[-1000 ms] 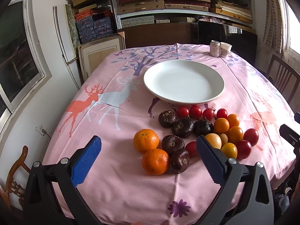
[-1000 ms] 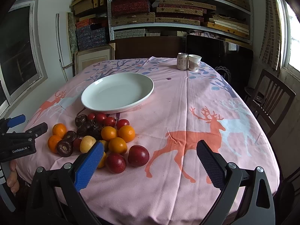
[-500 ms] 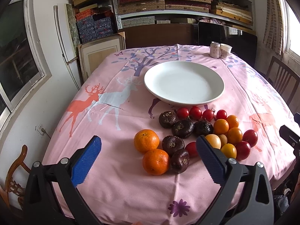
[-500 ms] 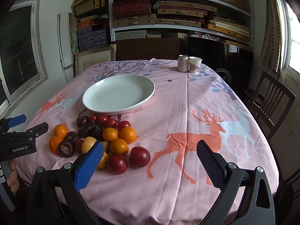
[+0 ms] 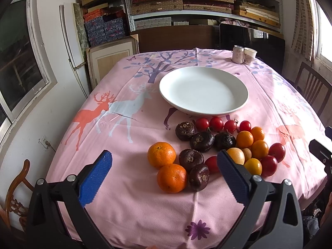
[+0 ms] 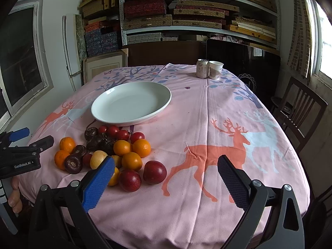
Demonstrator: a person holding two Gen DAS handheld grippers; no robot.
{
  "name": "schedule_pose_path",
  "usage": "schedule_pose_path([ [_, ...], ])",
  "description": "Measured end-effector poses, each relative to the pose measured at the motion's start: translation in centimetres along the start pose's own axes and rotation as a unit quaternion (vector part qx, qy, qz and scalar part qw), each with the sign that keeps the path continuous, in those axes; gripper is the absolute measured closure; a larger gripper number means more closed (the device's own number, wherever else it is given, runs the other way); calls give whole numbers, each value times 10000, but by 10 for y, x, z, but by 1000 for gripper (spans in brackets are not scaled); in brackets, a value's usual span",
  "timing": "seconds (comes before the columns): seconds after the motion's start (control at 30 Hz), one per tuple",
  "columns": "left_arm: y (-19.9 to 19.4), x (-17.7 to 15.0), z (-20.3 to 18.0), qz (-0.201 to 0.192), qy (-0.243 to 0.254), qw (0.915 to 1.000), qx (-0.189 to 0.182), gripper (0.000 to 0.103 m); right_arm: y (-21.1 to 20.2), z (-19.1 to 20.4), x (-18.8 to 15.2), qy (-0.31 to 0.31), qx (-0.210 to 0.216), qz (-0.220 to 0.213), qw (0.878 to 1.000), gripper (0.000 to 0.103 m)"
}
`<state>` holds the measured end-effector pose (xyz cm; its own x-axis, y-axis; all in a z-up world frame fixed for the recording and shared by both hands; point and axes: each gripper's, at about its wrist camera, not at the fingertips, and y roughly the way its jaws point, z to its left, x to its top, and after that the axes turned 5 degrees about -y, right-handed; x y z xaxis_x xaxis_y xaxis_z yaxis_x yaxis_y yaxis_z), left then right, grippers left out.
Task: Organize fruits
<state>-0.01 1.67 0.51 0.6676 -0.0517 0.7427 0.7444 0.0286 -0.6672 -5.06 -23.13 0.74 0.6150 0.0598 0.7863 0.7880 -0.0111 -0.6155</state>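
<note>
room: shelves (image 6: 186,10) stacked with flat boxes are lining the back wall, with a window on the left and a wooden chair (image 6: 298,112) standing at the right.
surface: a round surface (image 6: 207,124) is wearing a pink cloth printed with deer and trees.
plate: a white plate (image 5: 204,91) is sitting near the middle of the cloth, and it is holding nothing yet.
fruit pile: all the fruit is lying loose on the cloth just in front of the plate, bunched together and mostly touching.
oranges: two oranges (image 5: 166,164) are resting at the left end of the pile, closest to the left gripper.
dark fruits: five dark brown round fruits (image 5: 199,143) are clustering in the middle.
cherry tomatoes: a row of small red tomatoes (image 5: 223,124) is lining the plate's near edge.
small citrus and plums: small orange and yellow fruits (image 6: 130,151) are gathering at the right, with two dark red plums (image 6: 143,175) lying nearest the right gripper.
left gripper: the left gripper (image 5: 164,179) is hovering released, jaws spread wide, grasping nothing, aimed at the oranges.
right gripper: the right gripper (image 6: 166,181) is also hanging released and empty, low over the cloth beside the plums.
far items: a can (image 6: 202,68) and a paper cup (image 6: 215,70) are standing together at the far edge.
progress: the task is looking unstarted, since no fruit is on the plate and every piece is waiting to be sorted.
</note>
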Motion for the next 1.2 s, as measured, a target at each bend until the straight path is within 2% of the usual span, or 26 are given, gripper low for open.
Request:
schedule_pose_path([
  [1.2,8,-7,4,97,-44,9999,-76,4,5,3,-3,67,97,113,9999,3],
])
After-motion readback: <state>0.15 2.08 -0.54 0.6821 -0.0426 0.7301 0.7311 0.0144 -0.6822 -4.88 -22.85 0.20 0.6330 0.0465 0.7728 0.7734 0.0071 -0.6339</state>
